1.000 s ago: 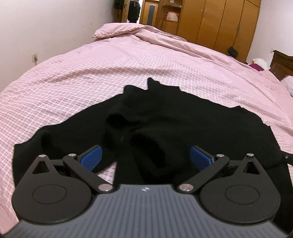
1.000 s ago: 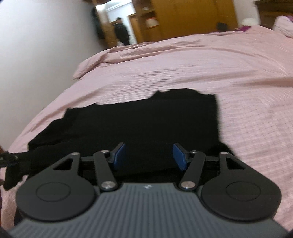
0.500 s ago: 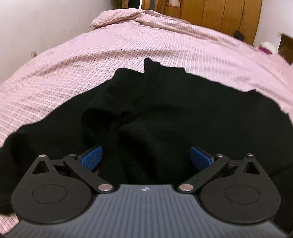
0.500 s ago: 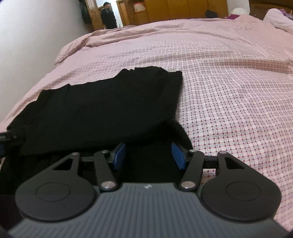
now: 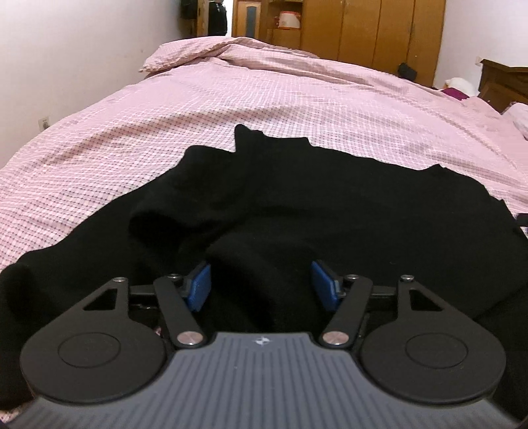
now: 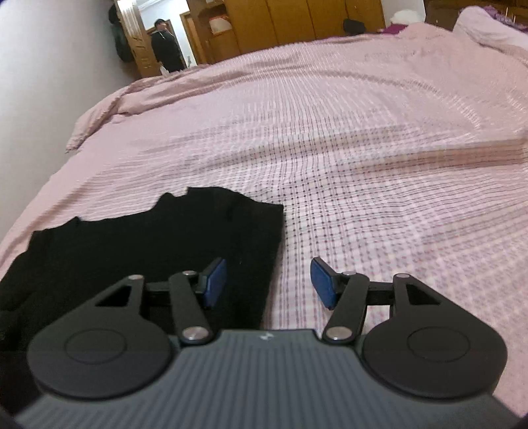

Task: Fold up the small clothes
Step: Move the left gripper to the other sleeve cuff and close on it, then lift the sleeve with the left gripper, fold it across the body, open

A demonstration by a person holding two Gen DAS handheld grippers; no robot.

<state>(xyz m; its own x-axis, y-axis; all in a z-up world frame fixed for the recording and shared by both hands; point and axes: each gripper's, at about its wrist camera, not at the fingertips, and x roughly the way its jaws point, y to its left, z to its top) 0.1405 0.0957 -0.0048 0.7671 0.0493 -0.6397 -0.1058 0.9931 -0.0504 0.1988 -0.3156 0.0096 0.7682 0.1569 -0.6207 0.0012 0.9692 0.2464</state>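
A black garment [image 5: 330,211] lies spread on the pink checked bedspread [image 5: 231,109], with a bunched fold near its left side. My left gripper [image 5: 260,285] is open, its blue pads either side of a raised fold of the black cloth, not clamped. In the right wrist view the garment [image 6: 148,244] lies flat with a straight right edge. My right gripper [image 6: 269,282] is open and empty over that right edge, left pad above black cloth, right pad above the bedspread [image 6: 379,165].
The bed reaches to a rumpled duvet edge [image 5: 211,54] at the far end. Wooden wardrobes [image 5: 369,29] stand behind it. A person in dark clothes [image 6: 165,46] stands in the doorway. A white wall [image 5: 66,49] runs along the left.
My left gripper's jaws have narrowed around a fold of the black cloth. My right gripper has swung right, from over the garment to its right edge, and stays open.
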